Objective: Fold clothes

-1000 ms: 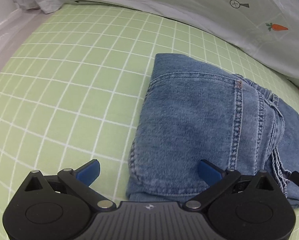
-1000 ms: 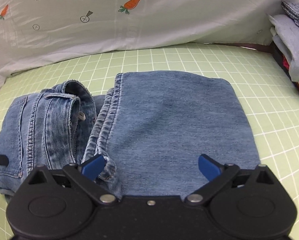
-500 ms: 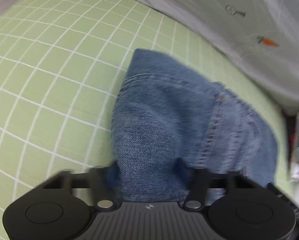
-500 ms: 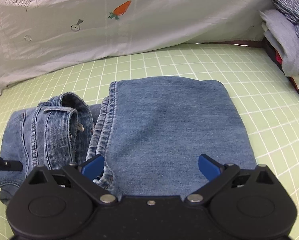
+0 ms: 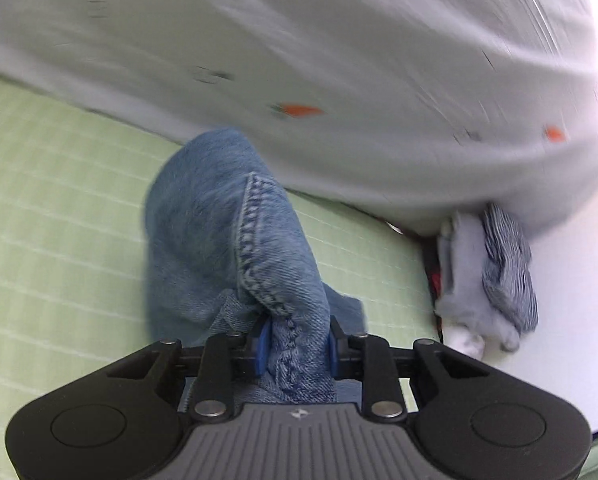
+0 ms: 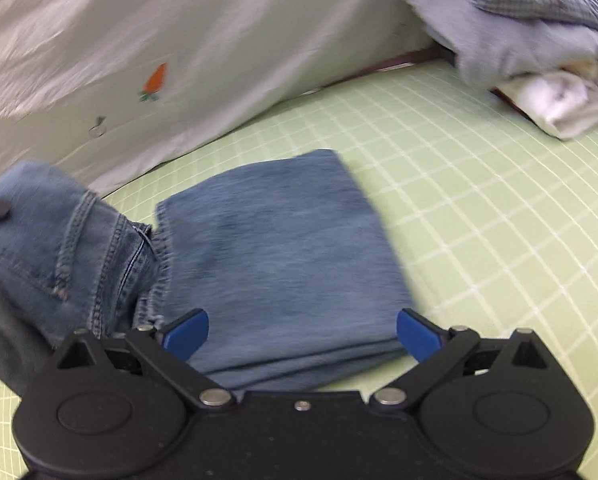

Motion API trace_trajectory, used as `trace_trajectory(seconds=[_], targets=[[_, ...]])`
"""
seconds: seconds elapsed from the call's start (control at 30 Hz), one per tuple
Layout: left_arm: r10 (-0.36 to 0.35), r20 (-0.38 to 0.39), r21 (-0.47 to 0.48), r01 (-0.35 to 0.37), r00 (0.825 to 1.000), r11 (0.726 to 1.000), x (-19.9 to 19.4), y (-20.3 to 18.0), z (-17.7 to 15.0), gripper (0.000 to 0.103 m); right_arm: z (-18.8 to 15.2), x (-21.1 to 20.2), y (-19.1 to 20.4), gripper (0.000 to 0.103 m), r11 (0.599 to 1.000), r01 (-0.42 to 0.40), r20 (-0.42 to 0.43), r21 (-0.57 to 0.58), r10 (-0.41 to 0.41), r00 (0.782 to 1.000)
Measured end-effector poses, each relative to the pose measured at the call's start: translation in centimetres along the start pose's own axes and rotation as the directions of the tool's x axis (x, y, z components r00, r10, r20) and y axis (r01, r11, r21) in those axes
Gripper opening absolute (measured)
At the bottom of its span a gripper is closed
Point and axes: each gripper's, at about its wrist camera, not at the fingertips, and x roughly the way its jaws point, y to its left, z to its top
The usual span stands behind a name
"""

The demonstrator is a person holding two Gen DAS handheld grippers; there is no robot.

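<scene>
A pair of blue jeans (image 5: 211, 240) lies on the green grid mat (image 5: 59, 220). My left gripper (image 5: 297, 344) has a bunched, seamed fold of the denim between its blue pads; its jaws are closing and the pads press on the cloth, which rises off the mat. In the right wrist view the flat folded leg part of the jeans (image 6: 283, 248) lies in front of my right gripper (image 6: 301, 330), whose jaws stand wide open just above its near edge. The lifted waist end (image 6: 59, 248) hangs at the left. Both views are blurred by motion.
A white sheet with carrot prints (image 5: 339, 60) runs along the back of the mat (image 6: 479, 200). A pile of folded clothes (image 6: 519, 32) sits at the far right corner and also shows in the left wrist view as a grey and striped stack (image 5: 487, 272).
My left gripper went from wide open to closed on the jeans' end and lifted it, swinging right. My right gripper shifted and rolled a little, still open over the folded legs.
</scene>
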Motion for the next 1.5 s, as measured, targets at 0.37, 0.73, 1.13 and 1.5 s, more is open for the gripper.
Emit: trace_trajectory(seconds=[0.37, 0.73, 1.13, 1.5], targets=[[-0.034, -0.229, -0.099, 0.011, 0.973, 0.995, 14.4, -4.8, -4.0, 0.057, 6.3, 3.9, -9.4, 0.102, 0.996, 0.013, -0.004, 0.086, -0.012, 1.0], [0.365, -0.08, -0.012, -0.367, 0.928, 0.93, 9.4, 0.3, -3.5, 0.078, 8.3, 11.2, -1.8, 0.101, 0.958, -0.288, -0.118, -0.002, 0.285, 0.951], [0.346, -0.101, 0.121, -0.334, 0.933, 0.935, 10.4, -0.9, -4.2, 0.083, 10.1, 8.3, -4.6, 0.014, 0.821, -0.466, -0.042, 0.33, 0.505, 0.862], [0.315, -0.186, 0.113, -0.298, 0.931, 0.948, 13.3, -0.6, -4.9, 0.09, 8.7, 10.1, -8.2, 0.085, 0.91, -0.298, -0.076, 0.288, 0.332, 0.94]])
